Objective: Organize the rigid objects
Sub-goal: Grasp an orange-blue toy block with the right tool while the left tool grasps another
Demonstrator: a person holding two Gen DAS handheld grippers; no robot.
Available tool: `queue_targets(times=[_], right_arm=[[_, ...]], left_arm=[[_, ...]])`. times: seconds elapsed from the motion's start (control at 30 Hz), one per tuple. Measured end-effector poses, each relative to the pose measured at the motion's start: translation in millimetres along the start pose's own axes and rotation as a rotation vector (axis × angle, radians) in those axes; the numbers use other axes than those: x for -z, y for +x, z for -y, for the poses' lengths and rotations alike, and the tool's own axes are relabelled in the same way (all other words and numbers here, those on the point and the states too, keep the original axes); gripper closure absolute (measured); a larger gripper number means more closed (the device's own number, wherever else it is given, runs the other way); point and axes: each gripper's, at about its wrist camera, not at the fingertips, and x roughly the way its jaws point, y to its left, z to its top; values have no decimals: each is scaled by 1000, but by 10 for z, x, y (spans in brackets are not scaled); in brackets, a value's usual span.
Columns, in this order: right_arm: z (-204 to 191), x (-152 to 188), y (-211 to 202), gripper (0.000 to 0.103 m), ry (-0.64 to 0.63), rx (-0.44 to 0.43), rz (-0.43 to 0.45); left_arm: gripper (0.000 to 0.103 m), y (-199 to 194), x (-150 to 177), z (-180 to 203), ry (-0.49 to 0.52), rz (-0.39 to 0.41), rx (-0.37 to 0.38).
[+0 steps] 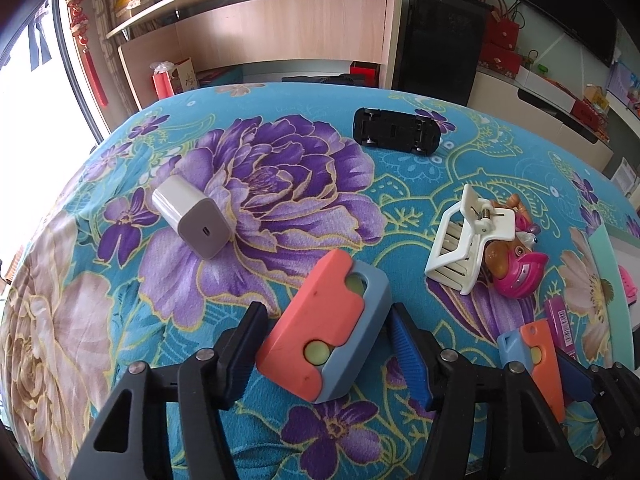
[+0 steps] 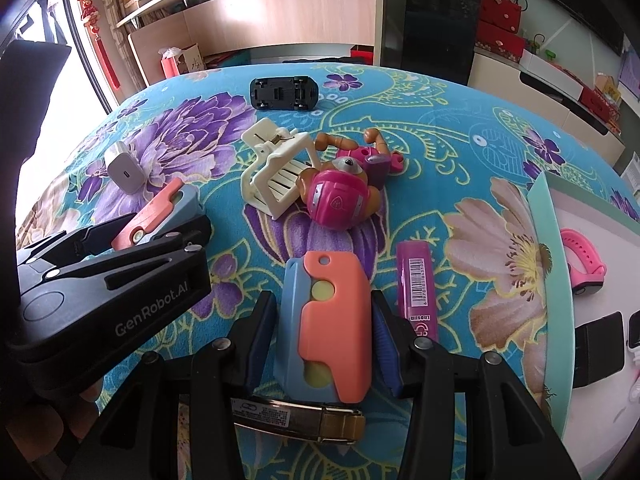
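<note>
Two matching orange-and-blue blocks with pale green dots lie on the flowered cloth. My left gripper (image 1: 328, 314) is shut on one block (image 1: 328, 328), its blue pads against both long sides. In the right wrist view this left gripper (image 2: 136, 236) comes in from the left with its block (image 2: 160, 212) tilted between the fingers. My right gripper (image 2: 322, 304) is shut on the other block (image 2: 324, 320), which stands lengthwise between the pads. The left wrist view shows that second block (image 1: 528, 346) at the lower right.
A white charger (image 1: 192, 220), an upturned black toy car (image 1: 396, 130), a white claw clip (image 1: 460, 240), a pink pup figure (image 2: 340, 196) and a purple barcoded tube (image 2: 416, 292) lie on the cloth. A metal clasp (image 2: 296, 420) sits under my right gripper. The mint tray (image 2: 548, 264) at right holds a pink strap (image 2: 584, 264).
</note>
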Motion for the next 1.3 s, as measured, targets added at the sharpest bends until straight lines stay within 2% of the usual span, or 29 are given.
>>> queue_targets(times=[0.37, 0.73, 0.97, 1.2, 1.3], right_arm=[[64, 6, -53, 59, 39, -23, 11], [206, -32, -295, 59, 104, -47, 101], [311, -42, -490, 59, 143, -51, 170], [562, -9, -707, 59, 212, -22, 209], [765, 35, -783, 59, 261, 20, 210]], left_arm=[[56, -70, 6, 45, 26, 26, 20], [58, -295, -41, 59, 33, 99, 36], [58, -620, -90, 79, 33, 181, 54], [58, -868, -89, 358, 88, 229, 118], [58, -935, -65, 564, 124, 234, 160]])
